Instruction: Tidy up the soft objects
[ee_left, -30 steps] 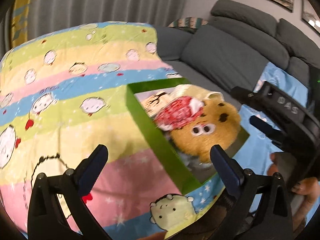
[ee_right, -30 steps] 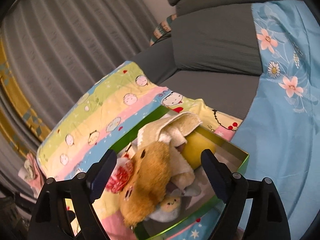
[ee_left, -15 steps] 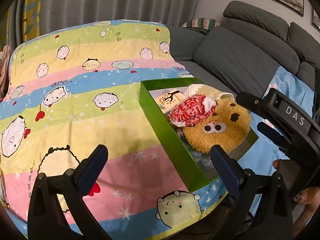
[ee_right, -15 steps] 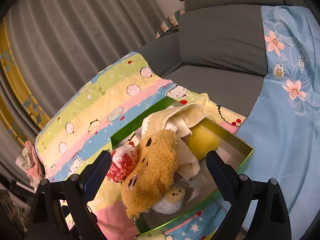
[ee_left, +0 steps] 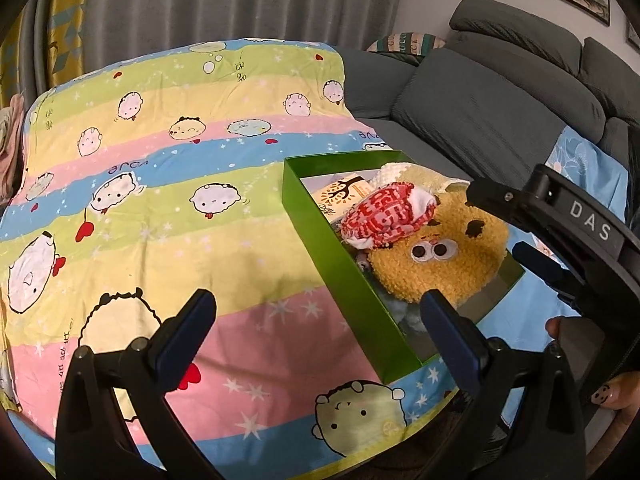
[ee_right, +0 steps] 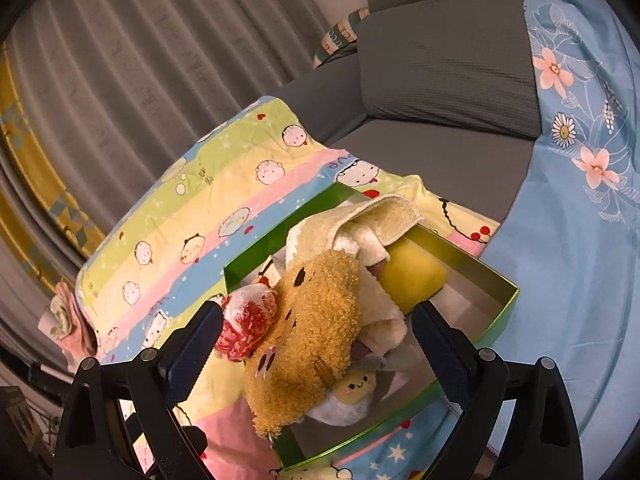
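A green box (ee_left: 320,228) (ee_right: 496,308) sits on a striped cartoon blanket (ee_left: 160,200) (ee_right: 208,216). It holds a fuzzy yellow plush (ee_left: 436,256) (ee_right: 316,332), a red-and-white rolled cloth (ee_left: 384,216) (ee_right: 248,320), a cream towel (ee_right: 360,228), a yellow sponge (ee_right: 412,272) and a small pale plush (ee_right: 352,392). My left gripper (ee_left: 316,328) is open and empty, above the blanket left of the box. My right gripper (ee_right: 316,340) is open and empty above the box; it also shows in the left wrist view (ee_left: 560,240).
A grey sofa (ee_left: 480,112) (ee_right: 440,60) stands behind, partly covered by a blue flowered sheet (ee_right: 580,200). Grey curtains (ee_left: 240,0) hang at the back. A pink cloth (ee_right: 68,320) lies past the blanket's far left edge.
Both grippers have pulled back and up from the box, so more of the blanket and sofa shows. Both stay open and empty.
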Action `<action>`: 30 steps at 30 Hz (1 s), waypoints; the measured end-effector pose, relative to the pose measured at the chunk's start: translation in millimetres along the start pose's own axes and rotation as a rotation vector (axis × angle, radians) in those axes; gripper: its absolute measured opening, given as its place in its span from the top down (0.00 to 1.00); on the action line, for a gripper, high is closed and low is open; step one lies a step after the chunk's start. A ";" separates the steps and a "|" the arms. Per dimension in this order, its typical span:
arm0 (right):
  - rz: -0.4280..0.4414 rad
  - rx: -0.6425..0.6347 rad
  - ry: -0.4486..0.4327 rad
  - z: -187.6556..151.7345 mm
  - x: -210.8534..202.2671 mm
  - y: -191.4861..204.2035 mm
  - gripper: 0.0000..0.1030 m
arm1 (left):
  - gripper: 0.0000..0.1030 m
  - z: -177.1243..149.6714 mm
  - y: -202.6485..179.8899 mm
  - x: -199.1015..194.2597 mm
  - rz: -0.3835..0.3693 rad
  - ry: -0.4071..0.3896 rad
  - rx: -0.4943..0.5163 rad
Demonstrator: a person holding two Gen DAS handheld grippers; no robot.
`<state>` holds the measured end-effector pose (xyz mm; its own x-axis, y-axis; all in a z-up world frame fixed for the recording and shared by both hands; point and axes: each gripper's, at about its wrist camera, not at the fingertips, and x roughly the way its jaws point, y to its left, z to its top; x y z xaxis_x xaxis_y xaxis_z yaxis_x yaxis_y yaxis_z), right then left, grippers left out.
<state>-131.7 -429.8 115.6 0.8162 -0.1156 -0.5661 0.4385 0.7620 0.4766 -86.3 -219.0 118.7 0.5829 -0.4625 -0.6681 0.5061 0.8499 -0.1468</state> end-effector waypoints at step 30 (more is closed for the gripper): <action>-0.075 -0.003 0.006 -3.1 -0.6 7.1 0.07 | 0.01 -2.4 2.6 -3.5 -0.030 0.006 -0.004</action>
<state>-130.3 -422.3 117.3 0.7791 -0.1688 -0.6037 0.4971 0.7531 0.4310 -88.6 -214.5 118.9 0.5636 -0.4861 -0.6679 0.5205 0.8368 -0.1698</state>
